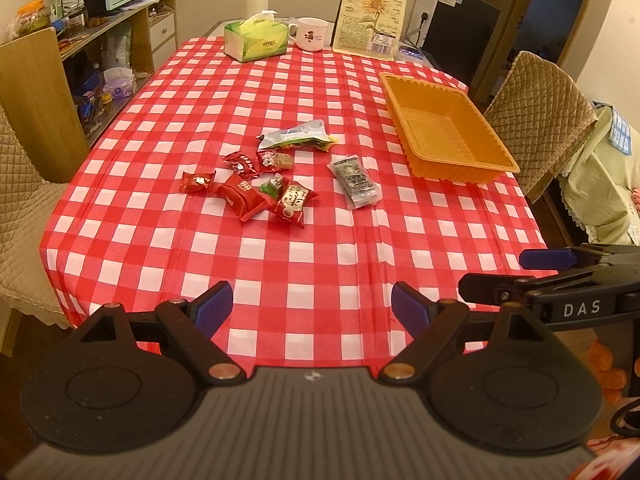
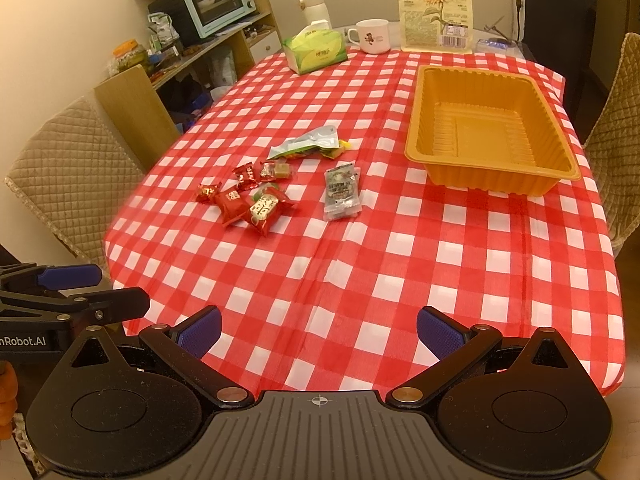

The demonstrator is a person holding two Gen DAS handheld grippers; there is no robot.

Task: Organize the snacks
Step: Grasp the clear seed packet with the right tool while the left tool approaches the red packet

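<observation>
- Hidden or cut off: no hand or sleeve of the person shows in either view; only the black gripper bodies fill the lower part of each picture; print on the small wrappers is too small to read; chairs at both table sides are cut by the picture edges.
- Left gripper point(image 1: 312, 310): jaws stand wide apart, nothing between the blue pads; it hangs over the near edge of the checked tablecloth point(image 1: 280, 248), tilted down toward the table top; it appears again at the lower left of the right wrist view.
- Right gripper point(image 2: 319, 330): jaws likewise spread, holding nothing; same downward tilt, just beside the left one, over the near table edge; its fingers poke into the left wrist view from the right.
- Snacks: a cluster of red wrapped sweets point(image 1: 244, 186) lies mid-table, pieces touching or overlapping; a green-and-silver packet point(image 1: 298, 138) lies just behind the cluster; a grey sachet point(image 1: 354, 182) lies alone to the right of it; all well ahead of both grippers, untouched.
- Orange tray point(image 2: 432, 160): on the right half of the table, beyond the sachet; no snacks in it.
- Far edge: tissue box point(image 1: 256, 38), white mug point(image 1: 310, 34), upright sunflower-seed bag point(image 1: 372, 16), white flask behind.
</observation>
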